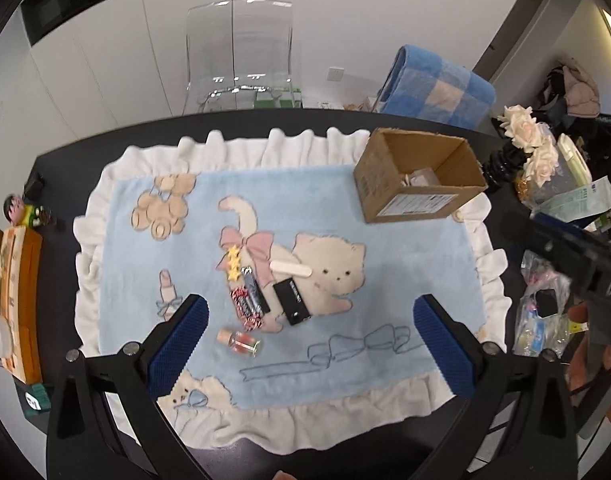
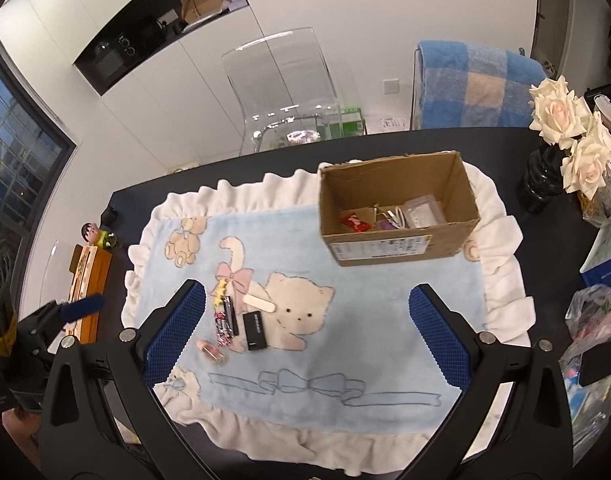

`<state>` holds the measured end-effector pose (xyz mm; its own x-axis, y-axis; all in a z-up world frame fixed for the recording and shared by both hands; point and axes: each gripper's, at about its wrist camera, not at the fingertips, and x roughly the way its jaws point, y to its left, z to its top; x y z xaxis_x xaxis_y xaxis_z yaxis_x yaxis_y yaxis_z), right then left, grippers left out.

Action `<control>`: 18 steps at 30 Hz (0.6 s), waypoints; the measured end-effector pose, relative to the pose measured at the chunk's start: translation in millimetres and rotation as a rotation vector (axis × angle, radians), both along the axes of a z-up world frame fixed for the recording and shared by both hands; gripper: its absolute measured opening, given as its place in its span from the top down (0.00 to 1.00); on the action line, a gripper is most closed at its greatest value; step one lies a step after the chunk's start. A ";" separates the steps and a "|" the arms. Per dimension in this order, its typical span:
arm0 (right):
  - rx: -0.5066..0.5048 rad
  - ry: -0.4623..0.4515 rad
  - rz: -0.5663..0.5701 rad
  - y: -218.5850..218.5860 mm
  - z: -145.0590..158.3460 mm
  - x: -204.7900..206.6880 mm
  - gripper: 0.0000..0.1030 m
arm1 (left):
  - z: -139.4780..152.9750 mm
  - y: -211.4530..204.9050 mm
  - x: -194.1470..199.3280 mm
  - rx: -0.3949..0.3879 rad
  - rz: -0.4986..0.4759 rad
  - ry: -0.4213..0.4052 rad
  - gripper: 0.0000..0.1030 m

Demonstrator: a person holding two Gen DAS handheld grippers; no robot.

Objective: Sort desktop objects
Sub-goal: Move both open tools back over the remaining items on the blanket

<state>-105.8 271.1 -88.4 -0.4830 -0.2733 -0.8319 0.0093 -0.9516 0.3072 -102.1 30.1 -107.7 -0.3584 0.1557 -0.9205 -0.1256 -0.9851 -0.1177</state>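
Six small items lie bunched near the middle of the blue cat-print mat (image 1: 385,248): a star hair clip (image 1: 232,265), a nail file (image 1: 291,269), a black rectangular case (image 1: 292,301), a dark wrapped bar (image 1: 254,289), a red-and-white patterned wrapper (image 1: 246,307) and a small glass bottle (image 1: 241,342) with a cork-coloured cap. I hold both tools above the mat with nothing in them: the left gripper (image 1: 310,346) has its blue pads spread wide, and the right gripper (image 2: 307,334) is likewise parted and empty. The cardboard box (image 2: 397,208), open at the top on the mat's far right corner, already contains a red wrapper (image 2: 354,222), a clear packet (image 2: 422,211) and other bits I cannot identify.

Risks, as I judge them. The bar, wrapper and clip touch or overlap, so closing on one may drag or flick a neighbour. The bottle lies on its side and looks round; a pinch off its axis could roll it away across the pile. The nail file is thin and flat on soft fabric, so the pads may catch the mat instead. The vase of roses (image 2: 561,136) stands just beside the box, and a wide swing of my right tool toward the box could knock it. Both tools converging on one cluster could also collide.
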 end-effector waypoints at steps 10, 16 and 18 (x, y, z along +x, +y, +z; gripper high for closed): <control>0.089 -0.082 0.078 -53.1 -28.3 11.8 0.00 | -31.4 -34.2 9.2 0.033 0.021 -0.067 0.01; 0.118 -0.095 0.138 -74.3 -46.9 9.4 0.00 | -53.6 -46.9 5.8 0.024 0.047 -0.083 0.01; 0.124 -0.105 0.159 -79.0 -56.3 6.7 0.00 | -65.2 -49.1 3.4 0.019 0.057 -0.096 0.01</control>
